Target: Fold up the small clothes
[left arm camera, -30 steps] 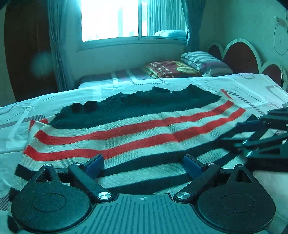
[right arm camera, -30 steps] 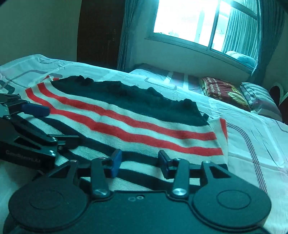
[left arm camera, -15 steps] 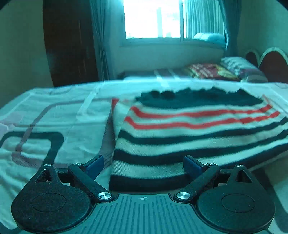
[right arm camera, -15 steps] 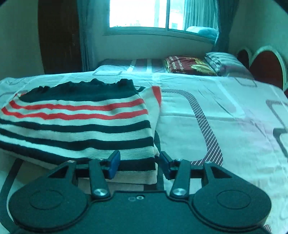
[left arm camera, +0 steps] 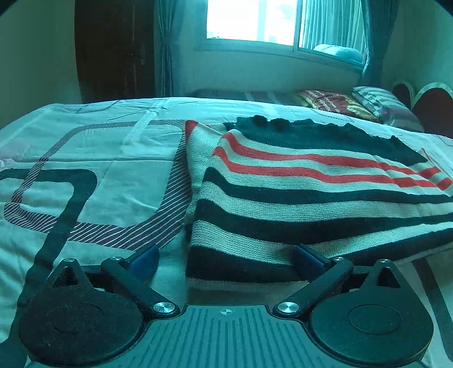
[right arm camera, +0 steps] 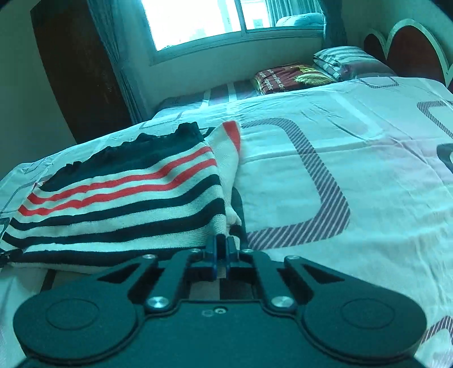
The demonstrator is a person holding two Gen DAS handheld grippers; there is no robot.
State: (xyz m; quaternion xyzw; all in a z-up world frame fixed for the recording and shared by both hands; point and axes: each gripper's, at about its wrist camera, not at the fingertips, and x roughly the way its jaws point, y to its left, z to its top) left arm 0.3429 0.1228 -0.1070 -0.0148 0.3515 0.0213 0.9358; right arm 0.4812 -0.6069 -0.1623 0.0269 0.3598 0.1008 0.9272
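A knitted sweater [left arm camera: 311,198] with black, white and red stripes lies folded flat on the bed. In the left wrist view its near left corner sits between the blue pads of my left gripper [left arm camera: 226,257]. That gripper's jaws are wide and still opening, and neither pad presses the cloth. In the right wrist view the sweater [right arm camera: 127,209] fills the left half. My right gripper [right arm camera: 222,243] is shut, its pads pinching the white near right corner of the knit.
The patterned bed sheet [left arm camera: 99,158] spreads left of the sweater, and the sheet [right arm camera: 339,169] also runs on to its right. Pillows [right arm camera: 291,76] and a round headboard [right arm camera: 410,48] lie beyond. A dark wardrobe [left arm camera: 113,51] and a curtained window [left arm camera: 254,19] stand behind the bed.
Both grippers slid apart from the sweater's middle to its near corners, left one leftward, right one rightward. The right jaws closed onto the corner. The left jaws stayed wide.
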